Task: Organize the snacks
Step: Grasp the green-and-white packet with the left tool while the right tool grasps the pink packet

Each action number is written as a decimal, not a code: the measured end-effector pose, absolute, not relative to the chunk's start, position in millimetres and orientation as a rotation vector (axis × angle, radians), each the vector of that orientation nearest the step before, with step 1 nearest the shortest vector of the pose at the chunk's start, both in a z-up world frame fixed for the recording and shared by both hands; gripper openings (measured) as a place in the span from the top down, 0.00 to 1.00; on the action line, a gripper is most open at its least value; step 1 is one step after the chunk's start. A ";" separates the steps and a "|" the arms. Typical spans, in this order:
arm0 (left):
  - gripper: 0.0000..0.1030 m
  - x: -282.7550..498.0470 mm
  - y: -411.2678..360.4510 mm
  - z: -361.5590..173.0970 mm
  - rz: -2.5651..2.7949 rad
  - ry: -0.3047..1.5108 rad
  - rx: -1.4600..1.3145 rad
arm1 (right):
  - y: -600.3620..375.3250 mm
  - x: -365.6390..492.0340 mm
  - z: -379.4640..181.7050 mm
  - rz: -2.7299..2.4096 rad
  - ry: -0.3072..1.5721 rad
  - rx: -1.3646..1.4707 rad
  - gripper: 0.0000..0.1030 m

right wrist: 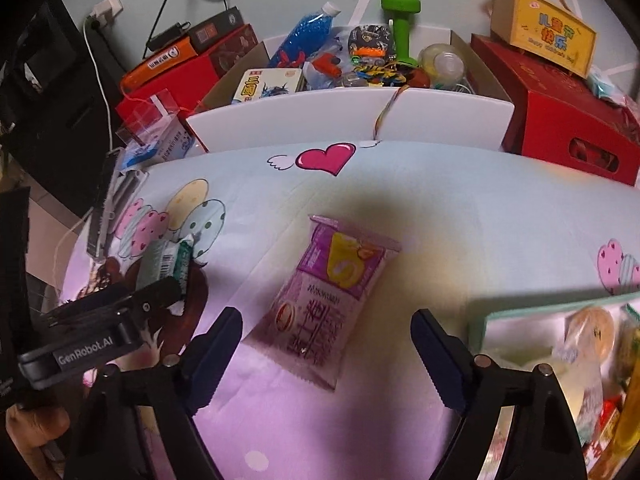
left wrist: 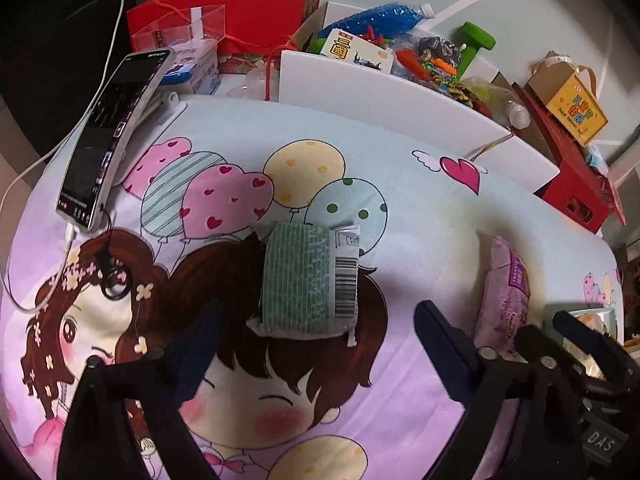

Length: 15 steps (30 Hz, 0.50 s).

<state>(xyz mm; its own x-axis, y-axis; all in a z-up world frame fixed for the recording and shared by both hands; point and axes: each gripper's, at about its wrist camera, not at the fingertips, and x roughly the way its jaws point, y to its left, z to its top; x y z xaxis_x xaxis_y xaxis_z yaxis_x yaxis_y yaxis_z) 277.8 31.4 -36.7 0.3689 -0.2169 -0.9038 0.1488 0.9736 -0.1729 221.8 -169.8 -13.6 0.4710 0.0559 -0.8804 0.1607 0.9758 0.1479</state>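
The cloth (right wrist: pixel 460 200) is pale blue and pink, printed with spotted balloons, a winged pink heart and cartoon girls with brown hair. One snack packet (left wrist: pixel 308 280) is green with a fine white grid and a barcode. The other packet (right wrist: pixel 332 296) is purple with a yellow picture. The dumbbell (right wrist: pixel 400 24) is bright green, the boxes (right wrist: pixel 560 120) are red.
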 end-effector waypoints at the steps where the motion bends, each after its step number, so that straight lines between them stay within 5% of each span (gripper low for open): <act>1: 0.10 279.6 30.9 -37.3 -0.233 1.171 -0.062 | -168.8 225.8 -15.1 -0.069 1.087 0.211 0.16; 15: 0.21 296.6 22.4 -55.8 -0.212 1.190 -0.029 | -154.9 258.8 -47.5 -0.081 1.187 0.160 0.23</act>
